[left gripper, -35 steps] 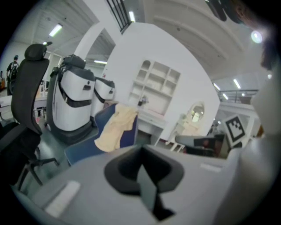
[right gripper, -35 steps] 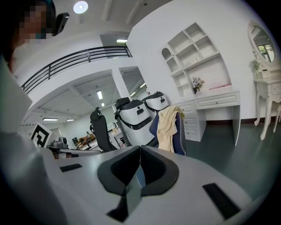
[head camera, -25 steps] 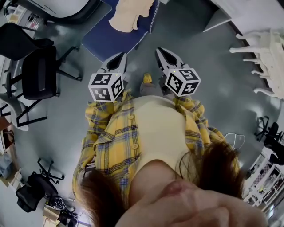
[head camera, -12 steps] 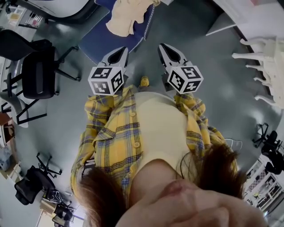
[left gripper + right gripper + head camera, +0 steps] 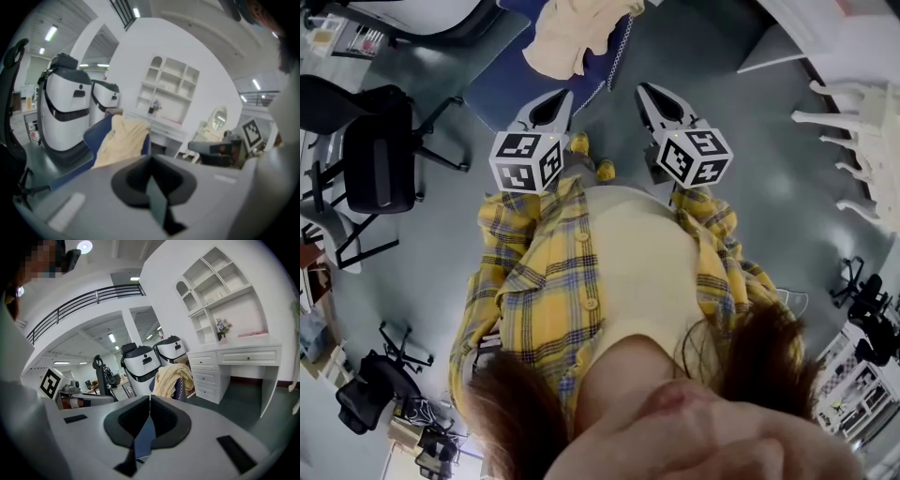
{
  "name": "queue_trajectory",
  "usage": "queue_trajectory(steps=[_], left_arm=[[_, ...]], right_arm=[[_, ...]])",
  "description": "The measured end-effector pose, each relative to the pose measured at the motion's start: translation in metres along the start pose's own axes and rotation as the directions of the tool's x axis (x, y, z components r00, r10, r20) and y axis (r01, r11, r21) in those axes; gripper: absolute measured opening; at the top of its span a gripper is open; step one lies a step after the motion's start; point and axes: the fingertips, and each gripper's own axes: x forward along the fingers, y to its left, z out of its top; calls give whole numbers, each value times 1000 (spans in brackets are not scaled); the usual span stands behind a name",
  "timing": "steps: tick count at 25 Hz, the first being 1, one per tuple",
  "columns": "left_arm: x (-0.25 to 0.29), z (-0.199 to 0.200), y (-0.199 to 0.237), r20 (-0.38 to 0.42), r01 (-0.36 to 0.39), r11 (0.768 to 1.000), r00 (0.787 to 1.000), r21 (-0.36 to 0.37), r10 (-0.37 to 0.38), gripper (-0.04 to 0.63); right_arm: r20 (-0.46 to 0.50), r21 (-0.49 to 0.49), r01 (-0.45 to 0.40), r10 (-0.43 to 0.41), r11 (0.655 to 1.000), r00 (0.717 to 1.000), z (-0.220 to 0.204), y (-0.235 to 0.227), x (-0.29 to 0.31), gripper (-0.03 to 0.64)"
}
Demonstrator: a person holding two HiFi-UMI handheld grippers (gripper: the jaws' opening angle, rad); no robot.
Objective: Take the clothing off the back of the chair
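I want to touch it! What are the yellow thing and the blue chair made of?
The yellow clothing looks like soft matte cloth: it hangs in loose folds. The blue chair seems fabric-covered, matte, with white stitching along its edge; I can't be sure.

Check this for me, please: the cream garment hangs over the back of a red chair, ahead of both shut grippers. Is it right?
No, the chair is blue, not red; the right gripper view shows it. The cream garment does hang over its back, ahead of the shut left gripper and right gripper.
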Motion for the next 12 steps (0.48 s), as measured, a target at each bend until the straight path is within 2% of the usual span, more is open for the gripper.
queue_trajectory(steps=[12], left_arm=[[39,29,55,-17,83,996,996,33,-82,23]], right_arm=[[-2,11,76,-76,997,997,32,-23,74,17]])
